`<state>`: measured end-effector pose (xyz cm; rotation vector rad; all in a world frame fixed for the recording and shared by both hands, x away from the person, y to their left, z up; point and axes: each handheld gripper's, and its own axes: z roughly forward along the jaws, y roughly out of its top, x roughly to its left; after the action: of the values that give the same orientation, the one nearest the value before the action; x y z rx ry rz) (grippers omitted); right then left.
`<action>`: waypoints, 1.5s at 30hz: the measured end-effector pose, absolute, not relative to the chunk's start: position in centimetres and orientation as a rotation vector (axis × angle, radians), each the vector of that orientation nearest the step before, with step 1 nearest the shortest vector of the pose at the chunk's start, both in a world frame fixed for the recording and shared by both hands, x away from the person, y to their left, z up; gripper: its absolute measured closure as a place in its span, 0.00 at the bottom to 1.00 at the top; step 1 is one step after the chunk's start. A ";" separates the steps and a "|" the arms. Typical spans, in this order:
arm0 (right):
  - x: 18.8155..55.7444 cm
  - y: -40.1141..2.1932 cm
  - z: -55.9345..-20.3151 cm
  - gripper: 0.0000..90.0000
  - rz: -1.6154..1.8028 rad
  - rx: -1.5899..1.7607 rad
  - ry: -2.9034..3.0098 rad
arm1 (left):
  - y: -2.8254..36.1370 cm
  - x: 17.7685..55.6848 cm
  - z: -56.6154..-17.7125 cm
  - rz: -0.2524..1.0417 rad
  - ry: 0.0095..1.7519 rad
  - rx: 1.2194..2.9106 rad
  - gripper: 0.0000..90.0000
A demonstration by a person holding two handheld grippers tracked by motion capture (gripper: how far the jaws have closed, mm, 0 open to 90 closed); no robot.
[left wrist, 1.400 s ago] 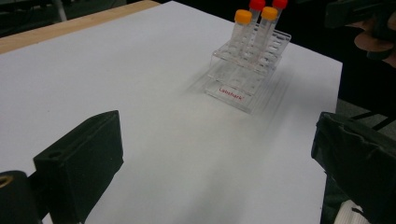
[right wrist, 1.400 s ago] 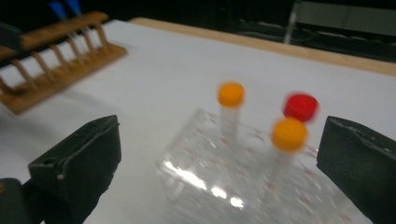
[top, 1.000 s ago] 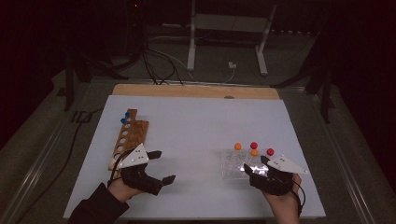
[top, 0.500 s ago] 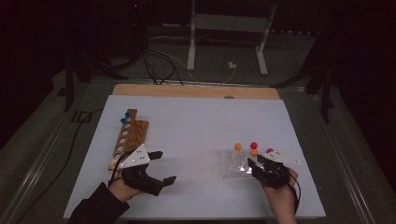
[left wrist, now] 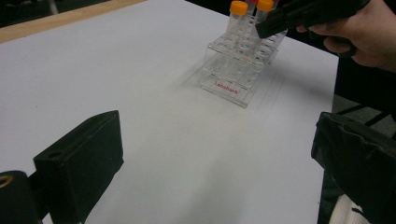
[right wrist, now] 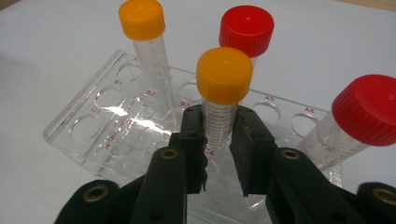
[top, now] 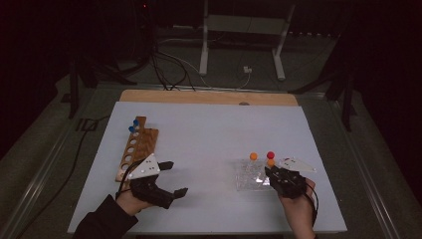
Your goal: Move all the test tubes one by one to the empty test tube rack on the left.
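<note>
With fingers (right wrist: 219, 154) just closing on the orange-capped tube (right wrist: 223, 93), risking dragging the clear rack (right wrist: 84, 126) up, toppling the red-capped tube (right wrist: 359, 121) at three o'clock.

A wooden rack (top: 137, 147) is lying on the left side of the table (top: 209, 134), and a clear rack (top: 250, 177) is sitting on the right side, well apart from it. Four tubes are standing in the clear rack. The right gripper (right wrist: 219, 140) is sitting just in front of the clear rack, with one tube (right wrist: 222, 100) standing between its jaws. The left gripper (top: 169, 177) is resting on the table just in front of the wooden rack.
</note>
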<state>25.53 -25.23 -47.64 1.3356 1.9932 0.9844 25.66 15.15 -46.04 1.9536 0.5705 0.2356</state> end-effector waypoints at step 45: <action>21.5 -18.5 -42.7 0.83 1.269 0.983 2.154 | 14.1 24.7 -43.6 0.210 0.466 1.927 0.04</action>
<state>21.53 -18.48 -42.75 0.9832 2.1537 1.2694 24.72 14.14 -43.56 1.9272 0.4657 0.2102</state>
